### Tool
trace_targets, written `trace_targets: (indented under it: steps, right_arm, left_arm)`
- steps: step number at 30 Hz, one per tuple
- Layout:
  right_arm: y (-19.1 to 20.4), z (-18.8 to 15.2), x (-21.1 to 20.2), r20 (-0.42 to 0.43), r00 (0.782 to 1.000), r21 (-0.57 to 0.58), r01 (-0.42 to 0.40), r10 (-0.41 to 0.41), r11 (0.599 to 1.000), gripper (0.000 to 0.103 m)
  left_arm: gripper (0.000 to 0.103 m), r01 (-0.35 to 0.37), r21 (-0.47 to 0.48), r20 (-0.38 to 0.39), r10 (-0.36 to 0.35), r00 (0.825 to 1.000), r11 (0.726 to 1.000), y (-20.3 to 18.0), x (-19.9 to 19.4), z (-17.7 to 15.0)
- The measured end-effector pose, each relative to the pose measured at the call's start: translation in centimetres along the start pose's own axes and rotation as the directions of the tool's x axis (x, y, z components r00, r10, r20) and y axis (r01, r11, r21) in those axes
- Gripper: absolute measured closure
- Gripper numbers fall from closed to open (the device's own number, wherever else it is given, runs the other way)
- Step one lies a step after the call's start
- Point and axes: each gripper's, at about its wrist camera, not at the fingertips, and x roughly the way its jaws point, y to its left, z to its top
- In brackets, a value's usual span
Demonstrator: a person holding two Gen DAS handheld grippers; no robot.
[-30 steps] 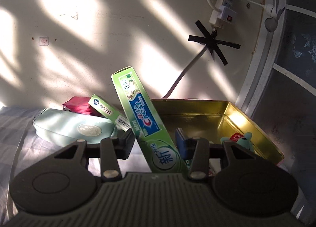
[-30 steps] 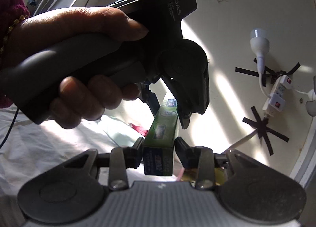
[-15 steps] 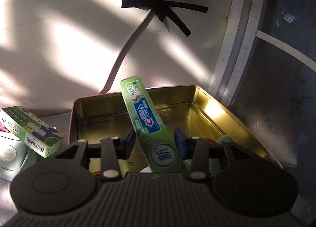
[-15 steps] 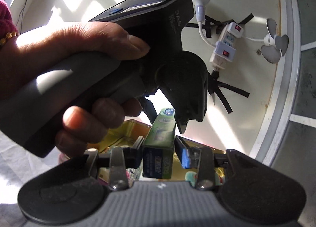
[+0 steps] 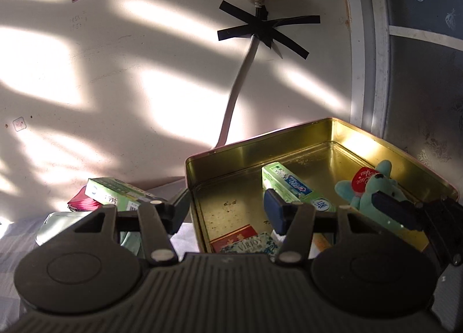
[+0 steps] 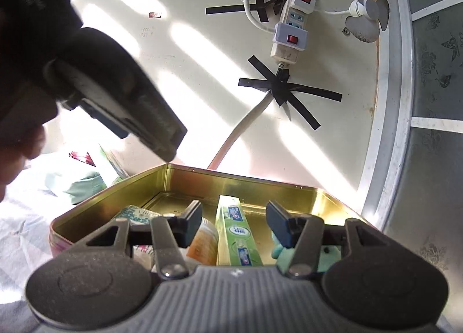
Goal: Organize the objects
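A green toothpaste box (image 6: 235,234) lies flat inside the gold tin (image 6: 231,185). My right gripper (image 6: 235,220) hovers just over it. Its jaws are opening, with the box between them and a gap on each side. My left gripper (image 5: 227,211) is over the tin's (image 5: 260,153) near left corner. Its jaws are also opening and nothing is between them. The toothpaste box (image 5: 292,188) lies past its right finger. One of the right gripper's fingertips (image 5: 395,212) shows beside a teal plush (image 5: 373,185).
The tin also holds a red pack (image 5: 231,239), a tissue pack (image 5: 251,246) and an orange tube (image 6: 202,243). Left of the tin lie another green box (image 5: 115,194), a pale green pouch (image 5: 55,226) and a red pouch (image 5: 82,204). A power strip (image 6: 289,34) is taped to the wall.
Both grippers were shut on the tilted toothpaste box and carried it right, over the tin. Now both sets of jaws have spread and the box lies flat in the tin.
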Motion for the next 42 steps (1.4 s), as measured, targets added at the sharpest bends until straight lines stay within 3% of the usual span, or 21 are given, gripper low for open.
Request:
trace_targets:
  steps: [10,23,31,36,40,42]
  right_arm:
    - [-1.0,0.4,-0.8,0.03,0.999,0.109,0.031,-0.034,0.994,0.052]
    - [0.3,1.8,-1.7,0.047,0.998,0.131,0.03,-0.036,0.991,0.049]
    - [4.8,4.1,-3.9,0.103,0.99,0.093,-0.103,0.094,0.99,0.046]
    - [9.0,4.9,-4.5,0.106,0.971,0.009,-0.215,0.213,0.977,0.044]
    - [12.3,5.4,-3.7,0.033,0.942,-0.003,-0.335,0.335,0.942,0.042]
    - [13.9,5.9,-2.5,-0.034,0.914,0.046,-0.404,0.405,0.914,0.042]
  left_arm:
    - [0.041,-0.086,-0.065,-0.05,0.083,0.995,0.994,3.8,-2.6,-3.7]
    - [0.041,-0.19,-0.145,-0.104,0.176,0.979,0.971,10.0,-4.4,-8.4]
    - [0.041,-0.257,-0.197,-0.157,0.229,0.961,0.946,14.0,-4.1,-11.3]
    - [0.04,-0.305,-0.219,-0.188,0.267,0.945,0.927,16.7,-4.0,-13.2]
    - [0.04,-0.363,-0.246,-0.206,0.318,0.926,0.899,19.6,-4.1,-14.7]
    - [0.04,-0.389,-0.284,-0.222,0.335,0.916,0.876,21.3,-4.1,-15.4]
